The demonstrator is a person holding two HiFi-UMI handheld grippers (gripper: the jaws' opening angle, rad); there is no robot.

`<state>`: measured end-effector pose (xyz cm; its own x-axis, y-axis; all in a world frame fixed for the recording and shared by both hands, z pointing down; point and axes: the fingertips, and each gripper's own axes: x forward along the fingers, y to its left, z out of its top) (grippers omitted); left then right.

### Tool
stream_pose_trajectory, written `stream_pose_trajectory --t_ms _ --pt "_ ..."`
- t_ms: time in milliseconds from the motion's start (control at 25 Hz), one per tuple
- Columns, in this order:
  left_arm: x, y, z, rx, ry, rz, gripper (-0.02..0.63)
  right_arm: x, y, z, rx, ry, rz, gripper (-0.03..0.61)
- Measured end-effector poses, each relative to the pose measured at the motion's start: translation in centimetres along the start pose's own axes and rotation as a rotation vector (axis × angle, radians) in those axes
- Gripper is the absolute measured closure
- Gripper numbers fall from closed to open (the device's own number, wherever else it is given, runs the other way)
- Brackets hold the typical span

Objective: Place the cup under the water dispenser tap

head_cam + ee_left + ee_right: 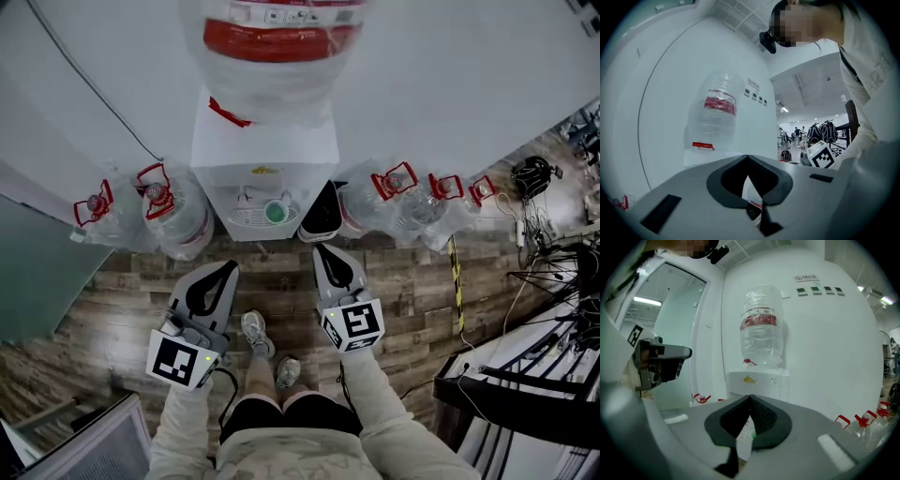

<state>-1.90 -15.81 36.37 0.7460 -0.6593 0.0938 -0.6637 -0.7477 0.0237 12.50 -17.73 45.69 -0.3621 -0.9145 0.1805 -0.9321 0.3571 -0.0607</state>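
Small green cup (275, 212) noted upright on grey drip tray (246, 217) of white water dispenser (263, 141), beneath taps. Left gripper (228, 268), right gripper (322, 249): jaws pressed together, nothing held, both apart from cup. Risk judged: light cup tipped or shifted off-tap if nudged by jaws. Exact tap alignment not resolved.

I am facing open floor (112, 300) before the dispenser (262, 150); spare bottles (183, 225) and a black bin (322, 211) are flanking it closely.
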Motion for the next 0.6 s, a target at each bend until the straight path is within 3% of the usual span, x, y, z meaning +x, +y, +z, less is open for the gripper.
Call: stream_pose_trajectory --t_ms 320,600 --pt "-2.4 -1.2 4.2 0.022 -0.046 0.021 0.607 -3.7 1.9 5.6 0.0 -0.039 -0.008 0.569" --pt "-5.2 -2.4 7.4 0.038 -0.08 0.056 0.607 -7.2 4.7 9.5 -0.075 -0.065 0.023 0.569"
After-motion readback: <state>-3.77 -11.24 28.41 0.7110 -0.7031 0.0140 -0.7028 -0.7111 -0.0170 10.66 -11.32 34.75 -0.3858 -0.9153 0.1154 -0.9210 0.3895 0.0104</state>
